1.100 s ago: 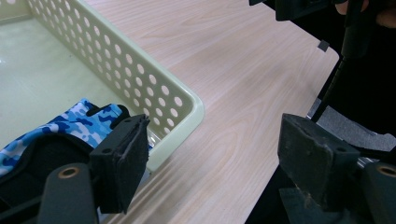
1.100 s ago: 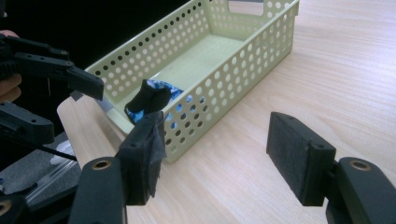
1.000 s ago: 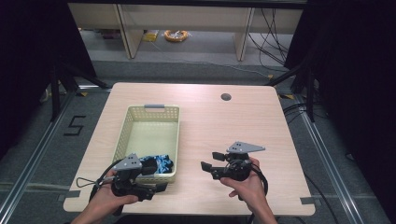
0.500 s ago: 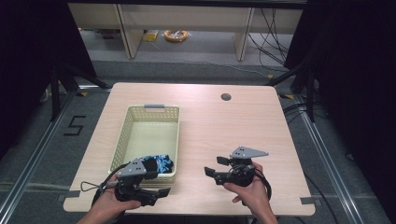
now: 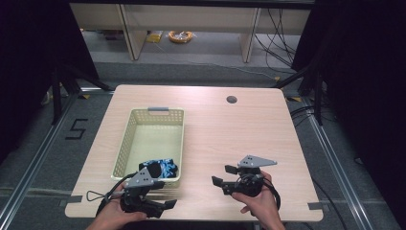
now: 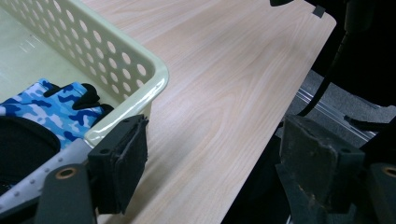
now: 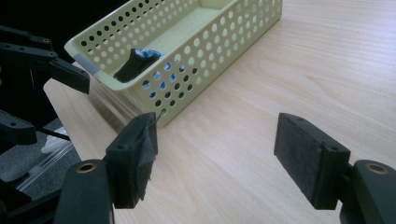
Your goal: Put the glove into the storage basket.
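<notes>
Two tools, left tool [image 5: 165, 203] and right tool [image 5: 221, 178], gape empty; beside the left sits a basket [image 5: 125, 143] holding a glove [image 6: 56, 105].

The high view looks down and forward over the whole table [image 5: 215, 120]. Both gripper views sit low and close, sharing the basket's [image 6: 140, 70] near end.

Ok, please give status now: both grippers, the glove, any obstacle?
Left gripper open, right gripper open, both empty. Blue camouflage glove in basket, near end. Table between grippers bare.

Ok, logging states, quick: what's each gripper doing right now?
Left gripper: open, holding nothing.
Right gripper: open, holding nothing.
</notes>
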The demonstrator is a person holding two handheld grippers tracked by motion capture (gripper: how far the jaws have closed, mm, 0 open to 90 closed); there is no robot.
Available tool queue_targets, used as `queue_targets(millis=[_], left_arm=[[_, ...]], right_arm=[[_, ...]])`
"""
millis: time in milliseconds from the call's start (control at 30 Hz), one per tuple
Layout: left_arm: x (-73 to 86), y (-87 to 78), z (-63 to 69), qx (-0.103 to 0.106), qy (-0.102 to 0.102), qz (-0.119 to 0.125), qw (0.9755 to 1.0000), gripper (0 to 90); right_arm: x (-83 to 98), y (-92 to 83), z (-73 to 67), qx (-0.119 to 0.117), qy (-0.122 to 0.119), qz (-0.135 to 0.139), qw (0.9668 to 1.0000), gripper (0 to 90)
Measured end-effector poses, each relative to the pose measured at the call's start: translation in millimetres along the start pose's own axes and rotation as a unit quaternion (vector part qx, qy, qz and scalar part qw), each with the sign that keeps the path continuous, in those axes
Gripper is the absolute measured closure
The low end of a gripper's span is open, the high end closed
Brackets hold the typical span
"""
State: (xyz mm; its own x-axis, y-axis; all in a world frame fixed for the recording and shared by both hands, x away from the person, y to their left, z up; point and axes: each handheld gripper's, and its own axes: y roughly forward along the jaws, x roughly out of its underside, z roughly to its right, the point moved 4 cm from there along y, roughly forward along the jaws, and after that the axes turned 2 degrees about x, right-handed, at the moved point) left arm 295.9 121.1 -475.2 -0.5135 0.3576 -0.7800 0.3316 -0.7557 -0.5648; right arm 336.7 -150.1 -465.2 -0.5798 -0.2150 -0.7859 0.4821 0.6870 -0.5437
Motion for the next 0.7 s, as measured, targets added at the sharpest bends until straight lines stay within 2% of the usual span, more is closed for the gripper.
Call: queue_targets(millis=[33, 100, 133, 200, 233, 267, 300, 333, 367, 400, 433, 467, 500, 533, 567, 600, 633, 667, 700], left_arm=[[0.9, -0.1, 0.0, -0.002, 0.005, -0.004, 1.0, 23.2], [2.2, 1.2, 1.7, -0.001, 0.001, 0.0, 1.0, 23.2], [3.3, 1.4, 2.0, -0.002, 0.002, -0.002, 1.0, 23.1], [5.4, 1.2, 1.2, -0.005, 0.015, -0.014, 0.9998, 22.7], [6.2, 3.0, 3.3, -0.005, 0.001, -0.006, 1.0, 22.0], [7.2, 3.4, 2.1, -0.007, 0.007, -0.013, 0.9999, 20.8], [7.7, 4.1, 4.2, -0.009, 0.0, -0.007, 0.9999, 20.0], [8.3, 4.5, 4.8, -0.004, 0.001, -0.008, 1.0, 19.8], [9.0, 4.7, 5.6, -0.006, -0.004, -0.008, 0.9999, 19.5], [9.4, 4.8, 5.8, -0.007, -0.005, -0.008, 0.9999, 18.2], [10.0, 4.9, 6.1, -0.006, -0.002, -0.007, 1.0, 17.0], [10.7, 4.8, 6.7, -0.007, 0.0, -0.006, 1.0, 17.3], [11.4, 5.0, 7.1, -0.006, 0.001, -0.007, 1.0, 17.2], [12.5, 5.4, 7.7, -0.006, -0.001, -0.007, 1.0, 17.0], [13.3, 5.4, 7.9, -0.007, 0.003, -0.006, 1.0, 16.9], [14.3, 5.2, 7.4, -0.008, 0.01, -0.008, 0.9999, 17.0], [15.3, 6.2, 8.2, -0.004, 0.008, -0.002, 1.0, 16.9], [16.9, 6.2, 9.3, -0.008, -0.002, -0.005, 1.0, 17.0], [18.2, 6.2, 9.0, -0.007, 0.001, -0.009, 0.9999, 17.0]], right_arm=[[0.2, 0.3, 2.4, 0.0, -0.013, 0.004, 0.9999, 31.3], [2.9, -1.2, 0.0, 0.003, 0.001, -0.007, 1.0, 31.1], [3.2, -0.6, 2.1, 0.002, -0.012, 0.0, 0.9999, 31.0], [5.9, -0.4, 1.8, -0.002, -0.01, 0.0, 0.9999, 30.9], [7.7, -1.7, -0.4, -0.001, 0.004, -0.005, 1.0, 30.9], [8.4, -1.6, 2.2, 0.001, -0.012, -0.002, 0.9999, 30.8], [10.0, -2.5, 0.8, 0.002, -0.003, -0.005, 1.0, 30.8], [11.0, -2.8, 2.6, 0.003, -0.012, -0.002, 0.9999, 30.7], [12.8, -2.4, 0.7, -0.002, -0.003, -0.001, 1.0, 30.6], [14.0, -3.3, 1.8, -0.002, -0.01, -0.006, 0.9999, 30.6], [16.1, -3.5, -1.2, -0.003, 0.007, -0.005, 1.0, 30.4], [16.7, -3.1, 2.1, -0.006, -0.015, -0.004, 0.9999, 30.3], [18.9, -4.4, -1.2, -0.003, 0.003, -0.007, 1.0, 29.8], [19.6, -5.2, 1.0, 0.003, -0.009, -0.009, 0.9999, 29.6], [20.9, -4.3, 0.7, -0.005, -0.011, -0.005, 0.9999, 29.5], [22.5, -4.9, -1.4, -0.004, -0.001, -0.005, 1.0, 29.1], [23.3, -5.2, 0.6, -0.001, -0.012, -0.003, 0.9999, 28.5], [24.9, -5.4, -0.3, -0.002, -0.007, -0.002, 1.0, 28.4], [26.2, -6.3, -0.5, -0.002, -0.002, -0.006, 1.0, 28.4]])
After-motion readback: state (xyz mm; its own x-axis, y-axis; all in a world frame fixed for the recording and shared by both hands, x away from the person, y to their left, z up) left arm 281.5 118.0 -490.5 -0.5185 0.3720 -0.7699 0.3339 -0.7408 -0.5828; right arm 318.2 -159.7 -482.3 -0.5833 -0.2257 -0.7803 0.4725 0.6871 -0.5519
